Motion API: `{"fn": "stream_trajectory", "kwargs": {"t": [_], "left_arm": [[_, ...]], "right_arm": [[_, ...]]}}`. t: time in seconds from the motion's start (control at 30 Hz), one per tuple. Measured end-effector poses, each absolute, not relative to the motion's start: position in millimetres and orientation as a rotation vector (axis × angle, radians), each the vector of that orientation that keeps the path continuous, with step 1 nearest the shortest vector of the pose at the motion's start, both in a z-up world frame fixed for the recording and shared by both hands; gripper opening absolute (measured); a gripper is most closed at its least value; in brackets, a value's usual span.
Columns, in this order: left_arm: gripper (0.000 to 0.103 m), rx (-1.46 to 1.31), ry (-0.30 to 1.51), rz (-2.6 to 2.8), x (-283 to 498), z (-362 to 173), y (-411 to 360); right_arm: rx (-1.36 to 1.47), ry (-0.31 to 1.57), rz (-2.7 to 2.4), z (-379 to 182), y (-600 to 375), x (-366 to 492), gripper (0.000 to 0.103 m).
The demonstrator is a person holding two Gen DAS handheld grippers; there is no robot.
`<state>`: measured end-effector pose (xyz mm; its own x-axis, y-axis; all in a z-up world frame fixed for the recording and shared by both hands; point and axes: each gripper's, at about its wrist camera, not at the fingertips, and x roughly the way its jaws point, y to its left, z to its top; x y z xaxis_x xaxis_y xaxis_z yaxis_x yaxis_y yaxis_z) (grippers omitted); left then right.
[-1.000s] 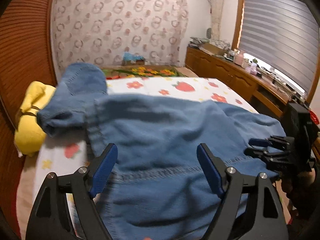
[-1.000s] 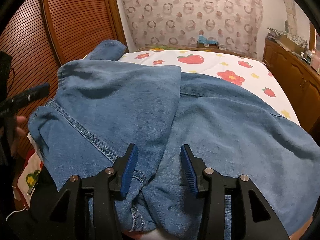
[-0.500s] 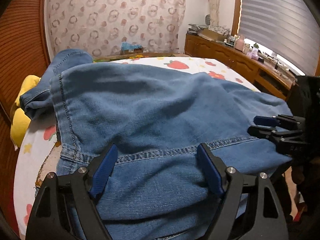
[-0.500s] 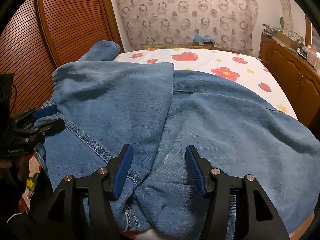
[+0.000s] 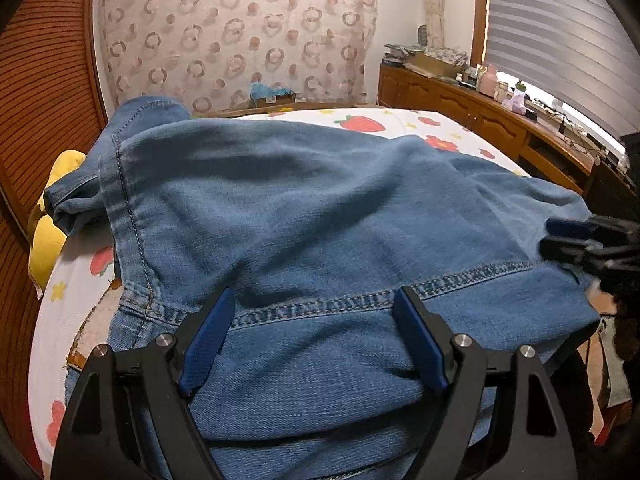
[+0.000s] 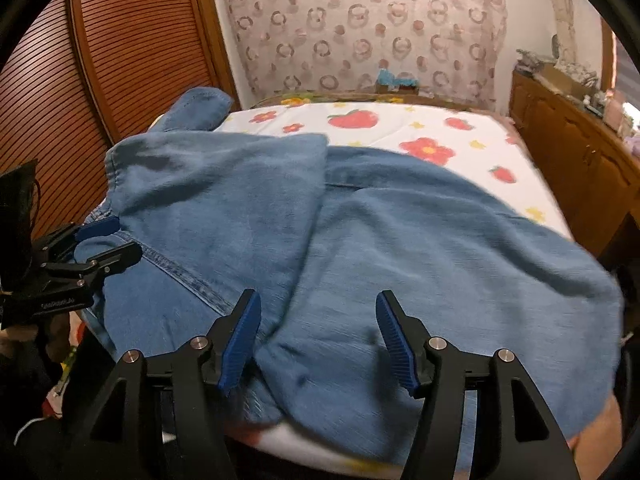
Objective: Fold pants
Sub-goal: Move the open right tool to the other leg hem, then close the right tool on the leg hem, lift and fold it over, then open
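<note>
Fold laid on bed [image 6: 460, 128]; left hand-held gripper [image 5: 312, 336] apart, right hand-held gripper [image 6: 316, 336] opening over pants [image 6: 400, 240] (nothing clamped). Next, probably: regrip an edge.

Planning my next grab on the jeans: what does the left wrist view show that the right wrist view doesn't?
Left wrist only: a yellow bundle beside the jeans, and the window blinds. Right wrist only: the folded flap's edge running down the denim. Both: the jeans on the strawberry sheet, and both claws, left claw open, right claw opening, gripping nothing.
</note>
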<state>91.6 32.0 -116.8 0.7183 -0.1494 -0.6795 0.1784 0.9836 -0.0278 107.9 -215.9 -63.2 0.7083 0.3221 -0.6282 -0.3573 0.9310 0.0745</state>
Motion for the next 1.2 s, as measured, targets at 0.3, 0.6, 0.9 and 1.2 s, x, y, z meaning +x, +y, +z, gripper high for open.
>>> {"fn": "stream_trajectory", "kwargs": {"t": [0.3, 0.6, 0.9, 1.2], "left_arm": [[0.082, 0.038, 0.757, -0.196, 90.0, -109.6, 24.7], [0.082, 0.019, 0.738, -0.23, 83.8, -99.2, 13.8], [0.082, 0.013, 0.736, -0.265, 78.2, -94.3, 3.4], [0.082, 0.003, 0.745, -0.266, 79.8, -96.4, 2.6]], "right_arm": [[-0.056, 0.618, 0.175, -44.7, -295.0, 70.5, 0.062], [0.043, 0.677, 0.018, -69.2, -371.7, 73.7, 0.062], [0.124, 0.737, 0.031, -88.0, -392.1, 89.4, 0.062], [0.2, 0.734, 0.07, -90.5, -406.1, 91.7, 0.057]]}}
